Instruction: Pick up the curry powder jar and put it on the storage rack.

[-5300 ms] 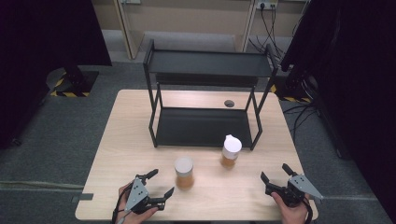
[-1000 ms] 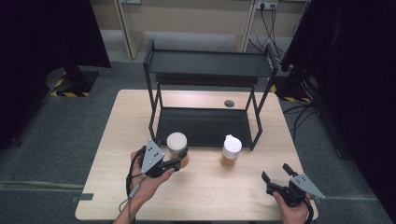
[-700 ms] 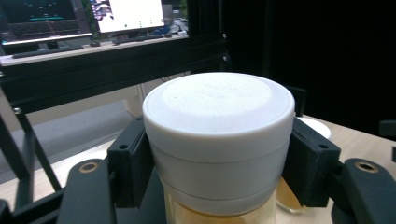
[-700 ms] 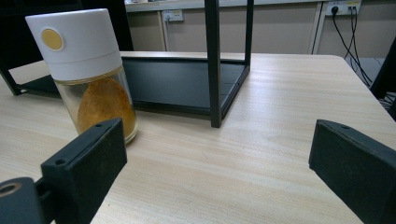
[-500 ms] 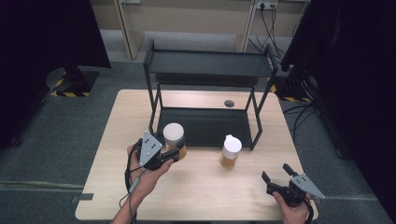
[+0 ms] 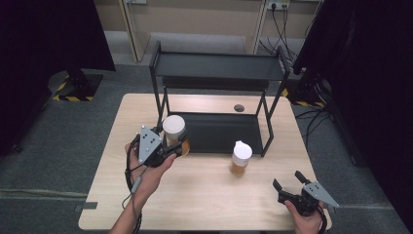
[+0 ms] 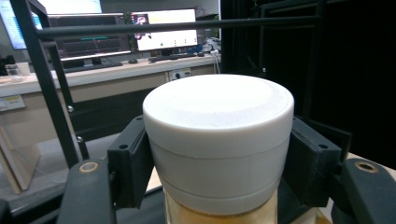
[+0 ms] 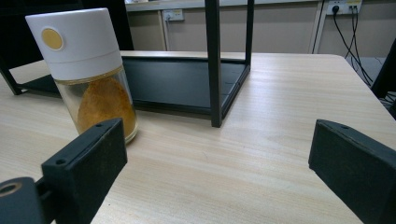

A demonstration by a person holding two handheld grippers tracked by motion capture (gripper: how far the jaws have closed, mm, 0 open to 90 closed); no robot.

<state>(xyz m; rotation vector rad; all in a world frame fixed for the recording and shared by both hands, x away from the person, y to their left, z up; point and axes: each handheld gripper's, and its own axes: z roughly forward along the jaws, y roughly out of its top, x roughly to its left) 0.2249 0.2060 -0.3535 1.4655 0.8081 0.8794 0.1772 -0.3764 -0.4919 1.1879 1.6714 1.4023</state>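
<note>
**Left jaws clamped on a white-capped jar at the rack's front corner**

The jaws of the left gripper press against both sides of the white-lidded jar, one black pad on each flank of its broad cap. In the left gripper view the jar sits squarely between the pads, its lid filling the gap and a strip of amber contents visible beneath the cap. From the high view, the jar is held at the front left corner of the black two-tier rack, just beside the rack's left front post and at the edge of the lower shelf; whether its base touches the table I cannot tell.

The right gripper rests near the table's front right corner, its jaws spread wide with nothing between them. In the right gripper view a second jar, with a white cap bearing a yellow dot, stands upright on the wood ahead and to the left of those jaws, well apart from them and just in front of the rack's lower shelf.
</note>
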